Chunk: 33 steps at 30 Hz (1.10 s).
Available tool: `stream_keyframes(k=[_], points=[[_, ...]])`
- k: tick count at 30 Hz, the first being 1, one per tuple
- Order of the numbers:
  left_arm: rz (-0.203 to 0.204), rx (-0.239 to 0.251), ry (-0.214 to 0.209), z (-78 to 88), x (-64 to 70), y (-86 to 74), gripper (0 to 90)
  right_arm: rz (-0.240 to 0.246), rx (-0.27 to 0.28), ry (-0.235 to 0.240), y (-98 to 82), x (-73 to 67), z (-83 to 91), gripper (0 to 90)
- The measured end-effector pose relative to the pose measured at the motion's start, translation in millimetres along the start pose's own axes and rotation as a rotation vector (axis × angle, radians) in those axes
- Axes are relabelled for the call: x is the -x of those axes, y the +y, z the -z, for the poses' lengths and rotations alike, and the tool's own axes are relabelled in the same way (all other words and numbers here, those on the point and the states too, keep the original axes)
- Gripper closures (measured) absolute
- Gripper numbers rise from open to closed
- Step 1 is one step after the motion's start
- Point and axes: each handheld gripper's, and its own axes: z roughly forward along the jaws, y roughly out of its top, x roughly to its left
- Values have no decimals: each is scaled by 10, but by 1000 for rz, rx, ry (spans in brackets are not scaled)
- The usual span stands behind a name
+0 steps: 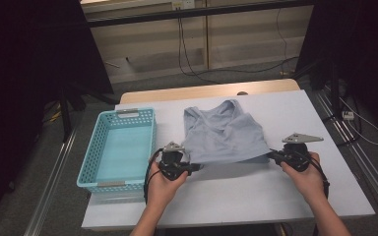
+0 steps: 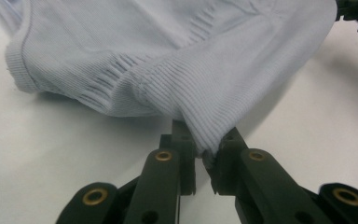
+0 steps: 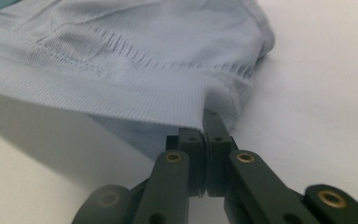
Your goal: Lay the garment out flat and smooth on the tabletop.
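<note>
High view: the blue top (image 1: 225, 132) lies on the white surface (image 1: 256, 189), just right of the basket (image 1: 92, 174). Its bottom hem faces the person and runs side to side. The left tool (image 1: 195, 167) pinches the hem corner nearer the basket, and the right tool (image 1: 270, 154) pinches the corner far from the basket. The left one is nearer the basket. The basket has nothing in it.
</note>
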Motion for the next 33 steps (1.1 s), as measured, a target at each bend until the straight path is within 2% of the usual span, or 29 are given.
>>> stream_keyframes(k=[2,5,11,13,20,21,24,29,32,33], points=[[7,11,-4,22,-7,20,827,-7,46,-18,48,9,67,890],[-2,23,-7,75,-16,57,826,-7,70,-24,87,19,126,891],[2,32,-11,117,-26,92,825,-11,74,-37,95,40,152,894],[-10,24,-11,117,-15,102,825,-9,68,-45,91,48,150,894],[-17,24,-13,121,-9,110,825,-20,87,-65,93,77,173,895],[-9,31,-16,123,1,115,825,-25,98,-70,87,95,175,895],[-16,28,-13,132,2,123,825,-24,100,-80,85,95,177,895],[-12,22,-13,105,19,111,825,-31,77,-55,50,91,127,888],[-17,7,-17,90,23,107,826,-30,62,-38,20,84,83,865],[-7,10,-18,75,13,102,826,-35,45,-43,-15,76,45,821]])
